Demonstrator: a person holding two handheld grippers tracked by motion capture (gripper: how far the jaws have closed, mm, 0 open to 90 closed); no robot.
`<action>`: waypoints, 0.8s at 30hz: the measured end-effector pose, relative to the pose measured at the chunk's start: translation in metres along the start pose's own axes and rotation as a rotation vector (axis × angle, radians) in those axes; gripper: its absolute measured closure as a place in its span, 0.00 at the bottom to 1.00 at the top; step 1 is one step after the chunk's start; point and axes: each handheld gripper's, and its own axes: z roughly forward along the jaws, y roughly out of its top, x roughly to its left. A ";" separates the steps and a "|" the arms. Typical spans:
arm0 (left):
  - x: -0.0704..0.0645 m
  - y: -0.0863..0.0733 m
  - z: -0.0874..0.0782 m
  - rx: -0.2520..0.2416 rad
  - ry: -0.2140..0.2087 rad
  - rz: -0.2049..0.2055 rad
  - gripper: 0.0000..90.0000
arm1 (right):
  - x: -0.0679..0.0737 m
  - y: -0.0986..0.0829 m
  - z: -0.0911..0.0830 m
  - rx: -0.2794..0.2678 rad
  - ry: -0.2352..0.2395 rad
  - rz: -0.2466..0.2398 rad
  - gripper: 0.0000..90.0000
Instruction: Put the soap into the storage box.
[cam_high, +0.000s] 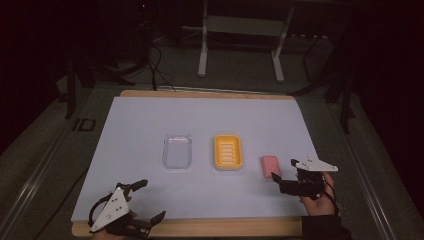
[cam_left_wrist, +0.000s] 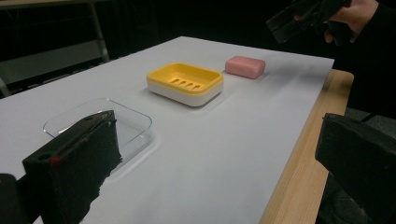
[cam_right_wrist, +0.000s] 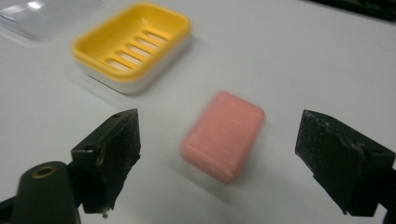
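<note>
A pink soap bar (cam_high: 270, 166) lies on the white sheet, right of a yellow soap dish (cam_high: 228, 152) with a slotted floor. My right gripper (cam_high: 283, 169) is open just right of the bar, jaws aimed at it. In the right gripper view the soap bar (cam_right_wrist: 224, 135) lies on the sheet between and beyond the spread jaws of the right gripper (cam_right_wrist: 219, 128), untouched; the yellow dish (cam_right_wrist: 133, 44) is behind it. My left gripper (cam_high: 154, 199) is open and empty near the front edge. In its own view the left gripper (cam_left_wrist: 217, 126) faces the dish (cam_left_wrist: 184, 83) and soap (cam_left_wrist: 245, 66).
A clear plastic tray (cam_high: 177, 151) lies left of the yellow dish, also seen as the clear tray (cam_left_wrist: 126, 121) by the left jaw. The white sheet (cam_high: 150, 120) covers a wooden table whose edge (cam_high: 200, 227) shows at the front. A metal frame (cam_high: 240, 30) stands beyond the table.
</note>
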 end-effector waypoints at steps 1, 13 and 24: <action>0.000 0.000 0.000 0.002 0.000 0.000 0.00 | 0.000 0.000 0.000 -0.004 0.015 -0.003 0.16; 0.000 0.000 0.001 0.006 -0.004 0.000 0.00 | -0.002 0.000 0.000 -0.016 0.012 -0.046 0.17; 0.000 0.000 0.001 0.008 -0.005 0.001 0.00 | -0.004 -0.002 0.000 -0.106 0.131 -0.133 0.16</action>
